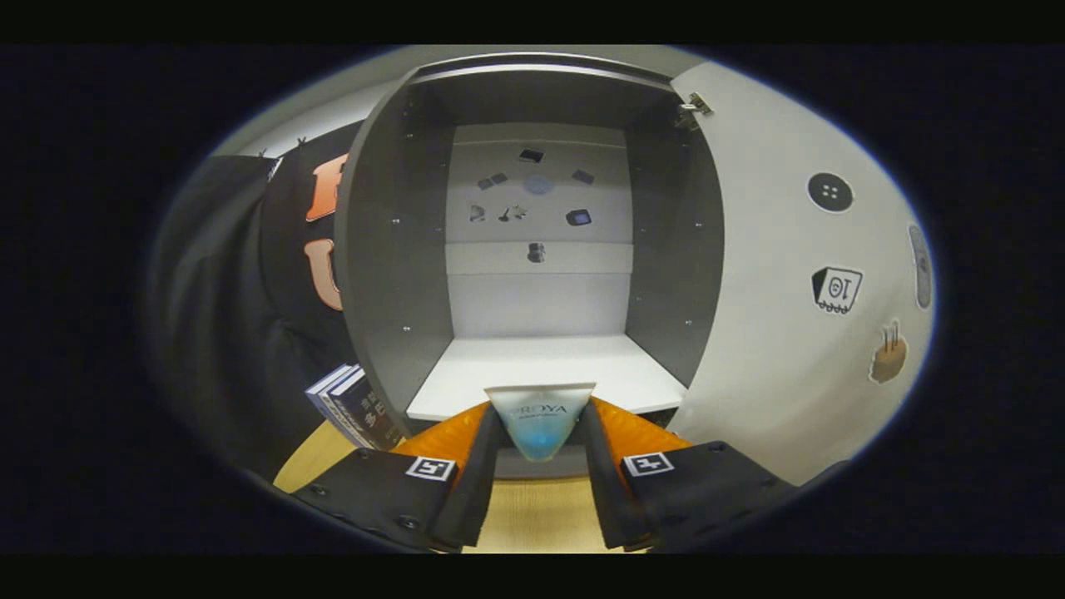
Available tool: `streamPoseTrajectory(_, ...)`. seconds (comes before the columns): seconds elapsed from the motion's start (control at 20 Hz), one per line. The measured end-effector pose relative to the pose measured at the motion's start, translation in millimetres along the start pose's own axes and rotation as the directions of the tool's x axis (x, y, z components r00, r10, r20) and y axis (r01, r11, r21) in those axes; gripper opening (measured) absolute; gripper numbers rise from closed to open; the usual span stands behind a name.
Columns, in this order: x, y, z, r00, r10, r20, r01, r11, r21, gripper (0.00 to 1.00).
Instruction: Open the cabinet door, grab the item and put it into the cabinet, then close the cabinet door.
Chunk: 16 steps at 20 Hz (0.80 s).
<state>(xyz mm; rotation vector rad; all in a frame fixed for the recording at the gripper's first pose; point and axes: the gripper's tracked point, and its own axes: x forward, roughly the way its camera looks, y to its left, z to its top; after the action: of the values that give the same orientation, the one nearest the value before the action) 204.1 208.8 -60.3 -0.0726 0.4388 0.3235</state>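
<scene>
While the claw grips a small pale box with a blue lower face between its two fingers, both pressing its sides, the box sits just short of the front edge of the white cabinet shelf directly ahead. Beyond the claw stands the open grey-walled cabinet, its back panel dotted with small dark stickers. To the right of the claw, the white cabinet door is swung wide, carrying a round black sticker, a square one and a brown one on its inner face. Left of the claw, a few dark-spined books lean beside the cabinet on the light wooden tabletop.
</scene>
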Motion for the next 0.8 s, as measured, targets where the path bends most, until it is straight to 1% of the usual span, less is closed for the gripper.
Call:
streamPoseTrajectory(0.25, 39, 2, 27, 1.0, -0.013, 0.008, 0.013, 1.0, -0.017, 0.6)
streamPoseTrajectory(0.55, 93, 3, 14, 0.997, -0.027, -0.067, 0.026, 0.999, -0.02, 0.6)
streamPoseTrajectory(0.8, 119, 8, 2, 0.991, -0.025, -0.129, 0.021, 0.999, -0.028, 0.6)
